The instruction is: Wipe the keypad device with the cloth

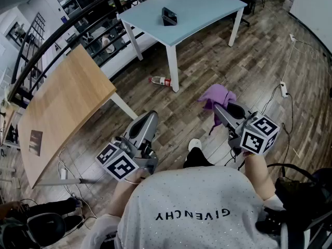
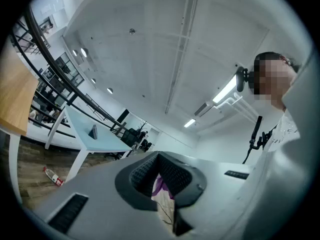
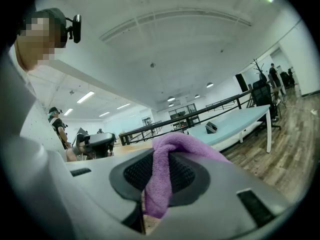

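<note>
You stood on the dark plank floor (image 1: 223, 51), well away from the pale blue bench (image 1: 207, 7), which was the only surface carrying the task's thing. The keypad device (image 1: 169, 16) sat on top of that bench, near its middle, small, dark and alone. Your right claw (image 1: 220, 110) was clamped on the purple cloth (image 1: 217, 95); the cloth bulged out over the claw tips and hung down between them, well short of the blue bench and up in the air. Your left claw (image 1: 147, 122) had its jaws drawn together with nothing held, also far from the blue bench and pointing towards it. A plastic bottle (image 1: 161, 80) lay on its side on the floor just beside the blue bench's near leg. A wooden bench (image 1: 62, 102) stood near the blue bench on your left claw's side, its top mostly bare. A black railing (image 1: 62, 32) curved past behind both. A white power strip (image 1: 284, 89) and its cable lay on the floor, apart from the blue bench on your right claw's side.
</note>
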Action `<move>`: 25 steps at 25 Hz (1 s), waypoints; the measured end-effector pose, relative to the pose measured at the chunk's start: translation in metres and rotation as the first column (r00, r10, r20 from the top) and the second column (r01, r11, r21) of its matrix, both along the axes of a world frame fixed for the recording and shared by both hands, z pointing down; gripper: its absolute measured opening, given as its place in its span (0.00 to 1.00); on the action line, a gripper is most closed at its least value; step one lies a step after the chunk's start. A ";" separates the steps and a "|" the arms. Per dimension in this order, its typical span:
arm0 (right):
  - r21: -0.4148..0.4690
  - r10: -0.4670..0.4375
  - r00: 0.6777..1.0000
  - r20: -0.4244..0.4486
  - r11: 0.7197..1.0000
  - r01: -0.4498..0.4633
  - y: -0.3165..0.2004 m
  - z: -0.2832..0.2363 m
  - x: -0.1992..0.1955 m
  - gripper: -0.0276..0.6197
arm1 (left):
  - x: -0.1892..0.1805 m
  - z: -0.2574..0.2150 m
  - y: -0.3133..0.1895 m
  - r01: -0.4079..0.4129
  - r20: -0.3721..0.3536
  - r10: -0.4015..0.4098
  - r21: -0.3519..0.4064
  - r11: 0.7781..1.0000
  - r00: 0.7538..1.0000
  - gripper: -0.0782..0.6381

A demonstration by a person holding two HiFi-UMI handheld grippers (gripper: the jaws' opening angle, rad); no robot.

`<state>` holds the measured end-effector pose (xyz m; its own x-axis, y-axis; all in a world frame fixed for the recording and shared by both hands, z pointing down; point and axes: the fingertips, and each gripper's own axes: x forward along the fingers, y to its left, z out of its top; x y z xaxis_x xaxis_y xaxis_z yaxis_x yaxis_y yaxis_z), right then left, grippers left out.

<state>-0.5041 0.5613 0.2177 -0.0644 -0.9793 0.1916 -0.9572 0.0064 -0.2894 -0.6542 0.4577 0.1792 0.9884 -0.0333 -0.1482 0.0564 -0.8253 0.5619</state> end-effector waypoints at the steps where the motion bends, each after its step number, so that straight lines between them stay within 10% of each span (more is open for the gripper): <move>1: -0.004 0.005 1.000 0.000 1.000 -0.005 0.001 0.003 0.002 0.15 | 0.002 0.001 -0.001 -0.001 -0.001 0.001 -0.005 1.000 1.000 0.11; 19: -0.027 -0.007 1.000 0.021 1.000 0.008 -0.067 0.012 0.216 0.15 | 0.202 -0.012 -0.092 0.117 -0.066 -0.118 -0.009 0.993 0.991 0.11; 25: -0.004 -0.049 0.998 0.031 0.999 0.049 -0.104 0.010 0.281 0.15 | 0.262 0.001 -0.116 0.188 0.026 -0.190 0.073 0.979 0.981 0.11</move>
<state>-0.2228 0.4574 0.2273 -0.1183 -0.9739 0.1939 -0.9463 0.0514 -0.3193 -0.3924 0.3419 0.1806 0.9696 -0.2107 -0.1248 -0.1216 -0.8566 0.5015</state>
